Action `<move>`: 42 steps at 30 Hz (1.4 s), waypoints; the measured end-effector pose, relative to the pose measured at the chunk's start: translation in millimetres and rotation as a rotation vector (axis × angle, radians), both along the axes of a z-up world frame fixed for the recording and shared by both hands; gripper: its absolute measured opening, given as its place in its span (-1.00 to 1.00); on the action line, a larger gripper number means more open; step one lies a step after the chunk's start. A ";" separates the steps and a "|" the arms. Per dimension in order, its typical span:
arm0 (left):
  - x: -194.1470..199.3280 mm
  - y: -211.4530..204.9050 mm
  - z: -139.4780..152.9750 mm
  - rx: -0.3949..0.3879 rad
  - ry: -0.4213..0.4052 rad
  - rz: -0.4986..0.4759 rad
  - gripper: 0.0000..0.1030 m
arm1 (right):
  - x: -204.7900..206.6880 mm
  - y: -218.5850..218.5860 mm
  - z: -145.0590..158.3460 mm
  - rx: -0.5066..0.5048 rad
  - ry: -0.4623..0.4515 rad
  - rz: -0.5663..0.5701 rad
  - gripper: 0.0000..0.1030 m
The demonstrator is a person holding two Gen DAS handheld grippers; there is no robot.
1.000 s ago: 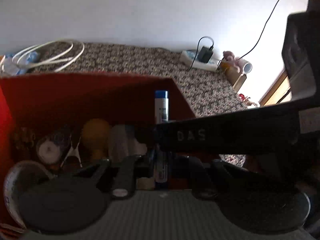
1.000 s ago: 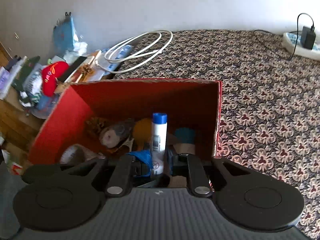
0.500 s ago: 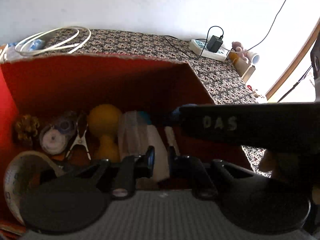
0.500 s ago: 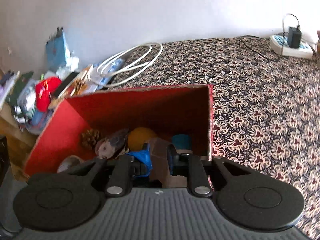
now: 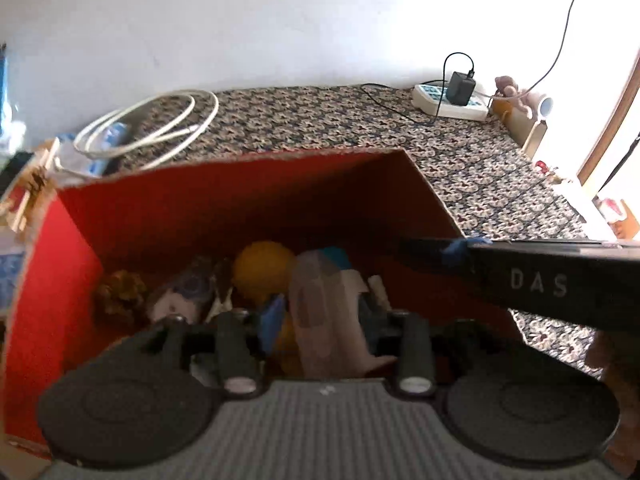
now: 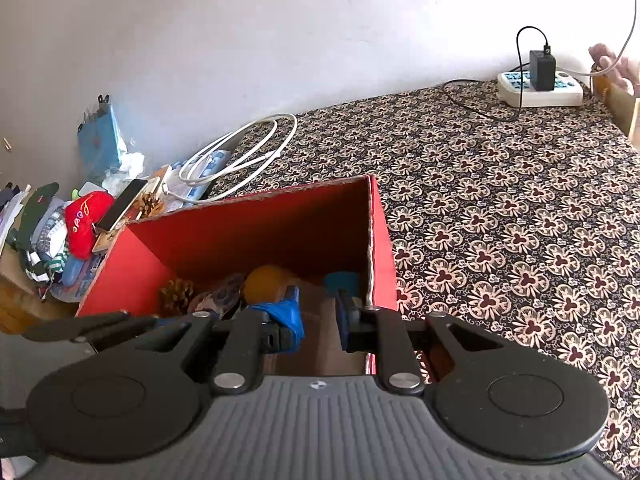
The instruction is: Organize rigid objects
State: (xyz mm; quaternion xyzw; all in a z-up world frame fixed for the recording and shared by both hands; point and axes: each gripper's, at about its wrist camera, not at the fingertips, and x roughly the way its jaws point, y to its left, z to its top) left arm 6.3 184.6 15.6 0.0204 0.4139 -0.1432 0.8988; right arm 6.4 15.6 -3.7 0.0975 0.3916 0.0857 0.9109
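1. A patterned bed [image 6: 520, 216] carries everything.
2. A red box [image 6: 248, 236] sits on it, holding a yellow ball [image 5: 262, 270], a pine cone [image 6: 176, 294], a tape roll [image 5: 184, 292] and a pale bottle [image 5: 324, 312].
3. The left gripper [image 5: 320, 320] hangs over the box, jaws opening, with the bottle between its fingers but not pinched.
4. The right gripper [image 6: 318, 316], lettered "DAS" on its side in the left view, shows a gap between blue-padded fingers; nothing is held.
5. A white cable [image 6: 240, 152] coils behind the box.
6. A power strip [image 6: 540, 88] lies by the wall.
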 end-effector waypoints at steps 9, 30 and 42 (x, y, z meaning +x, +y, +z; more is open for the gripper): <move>-4.1 3.1 0.7 0.071 0.011 0.041 -0.14 | -6.1 -0.5 -2.5 0.022 0.005 -0.026 -0.97; -1.1 16.5 -10.9 0.179 0.027 0.130 0.11 | -8.1 23.7 -7.9 -0.040 -0.034 0.029 -0.93; -1.2 10.6 -18.1 0.246 0.025 0.153 0.19 | -9.1 27.2 -12.8 -0.068 -0.029 0.014 -0.92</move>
